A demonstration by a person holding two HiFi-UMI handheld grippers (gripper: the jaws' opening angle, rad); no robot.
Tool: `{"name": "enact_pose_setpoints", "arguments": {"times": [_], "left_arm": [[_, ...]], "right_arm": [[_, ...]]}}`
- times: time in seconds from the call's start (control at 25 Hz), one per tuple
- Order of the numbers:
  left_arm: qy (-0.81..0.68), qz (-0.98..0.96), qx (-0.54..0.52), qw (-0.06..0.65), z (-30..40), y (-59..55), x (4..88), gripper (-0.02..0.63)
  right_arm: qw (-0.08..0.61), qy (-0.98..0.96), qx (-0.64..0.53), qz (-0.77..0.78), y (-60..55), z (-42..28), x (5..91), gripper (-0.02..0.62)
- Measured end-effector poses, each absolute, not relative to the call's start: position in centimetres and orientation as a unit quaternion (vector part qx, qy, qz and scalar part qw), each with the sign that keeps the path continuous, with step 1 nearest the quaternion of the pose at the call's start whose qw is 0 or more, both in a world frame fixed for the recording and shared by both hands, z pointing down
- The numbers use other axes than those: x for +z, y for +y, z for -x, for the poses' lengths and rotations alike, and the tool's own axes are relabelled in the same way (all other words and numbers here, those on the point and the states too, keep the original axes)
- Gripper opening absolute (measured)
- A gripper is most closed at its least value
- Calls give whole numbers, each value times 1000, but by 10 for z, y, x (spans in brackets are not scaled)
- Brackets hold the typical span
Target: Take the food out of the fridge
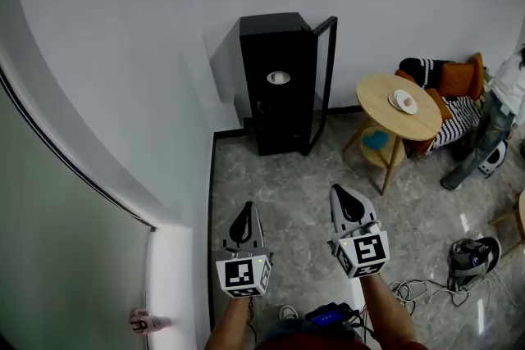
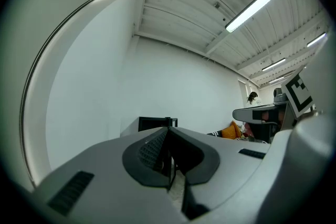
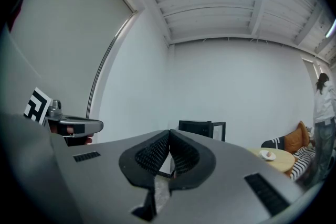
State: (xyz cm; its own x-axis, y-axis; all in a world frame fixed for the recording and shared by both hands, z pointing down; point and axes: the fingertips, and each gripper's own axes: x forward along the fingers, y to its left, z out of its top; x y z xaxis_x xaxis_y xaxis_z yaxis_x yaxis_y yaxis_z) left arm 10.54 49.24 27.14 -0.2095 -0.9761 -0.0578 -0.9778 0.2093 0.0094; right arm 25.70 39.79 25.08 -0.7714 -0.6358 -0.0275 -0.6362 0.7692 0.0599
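I hold my left gripper [image 1: 248,211] and my right gripper [image 1: 338,194] out in front of me side by side. Both are level and point toward the small black box-shaped fridge [image 1: 277,106], which stands against the white wall [image 1: 123,29] across the grey stone-tiled floor [image 1: 279,193]. In the left gripper view the dark ribbed pads meet at their tips with nothing between them. The right gripper view shows the same: pads pressed together and empty.

The fridge is well apart from both grippers. Its glass-paned door [image 1: 322,82] stands swung open to the right. On a shelf inside sits a pale round dish [image 1: 278,78]; I cannot tell from here what lies on it.

Right of the fridge stands a round light-wood table [image 1: 381,94] with a small white plate [image 1: 404,102] on top. Beyond it an orange cushion [image 1: 459,78] lies on a striped seat. A person in a white top [image 1: 507,86] stands at the far right.
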Motion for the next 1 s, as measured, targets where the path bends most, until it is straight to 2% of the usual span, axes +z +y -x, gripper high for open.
{"name": "enact_pose_setpoints", "arguments": {"times": [1.0], "left_arm": [[790, 612, 19, 16, -86, 325, 271, 13]], "right_arm": [[0, 947, 25, 320, 221, -234, 262, 21]]}}
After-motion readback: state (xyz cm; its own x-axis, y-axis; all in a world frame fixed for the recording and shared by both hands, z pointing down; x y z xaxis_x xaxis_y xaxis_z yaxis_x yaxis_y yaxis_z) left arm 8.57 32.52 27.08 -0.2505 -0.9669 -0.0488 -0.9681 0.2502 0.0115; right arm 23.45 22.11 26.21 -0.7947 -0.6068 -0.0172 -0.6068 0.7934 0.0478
